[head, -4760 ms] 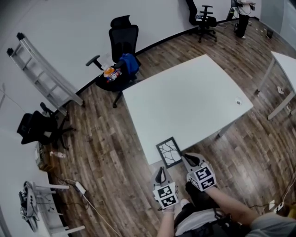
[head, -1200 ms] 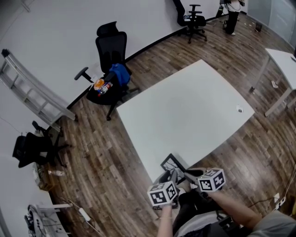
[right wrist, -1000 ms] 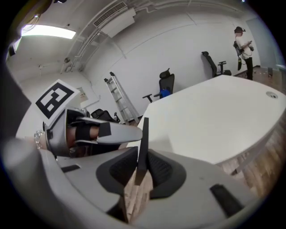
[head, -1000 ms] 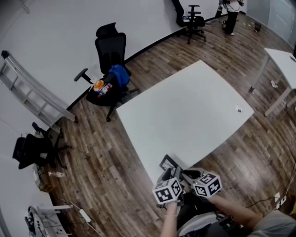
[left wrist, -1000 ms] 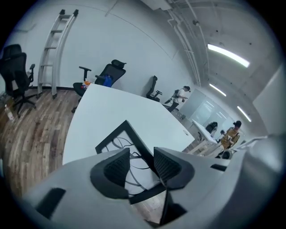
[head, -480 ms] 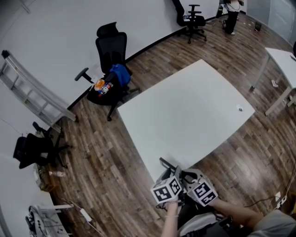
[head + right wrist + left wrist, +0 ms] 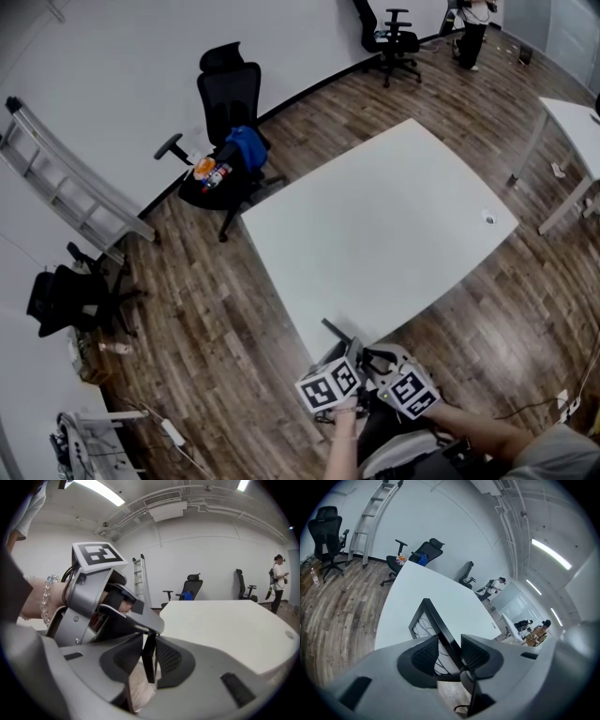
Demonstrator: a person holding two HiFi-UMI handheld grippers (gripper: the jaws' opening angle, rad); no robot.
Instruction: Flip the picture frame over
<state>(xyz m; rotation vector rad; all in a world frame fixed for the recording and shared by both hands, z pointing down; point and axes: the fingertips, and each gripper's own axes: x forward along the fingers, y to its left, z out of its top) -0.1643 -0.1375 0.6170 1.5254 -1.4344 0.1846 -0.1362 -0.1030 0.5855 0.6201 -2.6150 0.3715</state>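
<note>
The picture frame [image 7: 332, 330] is up on its edge at the near corner of the white surface [image 7: 375, 216], about 6 o'clock on it from the person's side. It is tipped so steeply that from above it shows only as a thin black line. Whether its lower edge rests on the surface I cannot tell.

Both tools meet on it. The left tool [image 7: 349, 351] comes in from 7 o'clock. Its jaws stand wide and have just been closing, with the frame's lower corner clamped between them. The black rail lies against one pad, and the face, marked with thin branching lines, runs in behind the other. The right tool [image 7: 368, 355] comes in from 5 o'clock, just beside the left one. Its jaws are narrower and have just been easing apart a little, but the frame's thin black edge stands between the pads and fills the gap. A beaded bracelet [image 7: 45, 597] sits on the wrist behind the left tool.

A small round thing [image 7: 487, 217] lies near the surface's 3 o'clock corner, well apart from the frame. On the wooden floor [image 7: 206, 300], a black office chair [image 7: 230, 103] stands at 11 o'clock with a blue cloth on its seat. A ladder [image 7: 75, 169] leans on the wall at 10 o'clock. A second white table [image 7: 572, 122] is at 2 o'clock.
</note>
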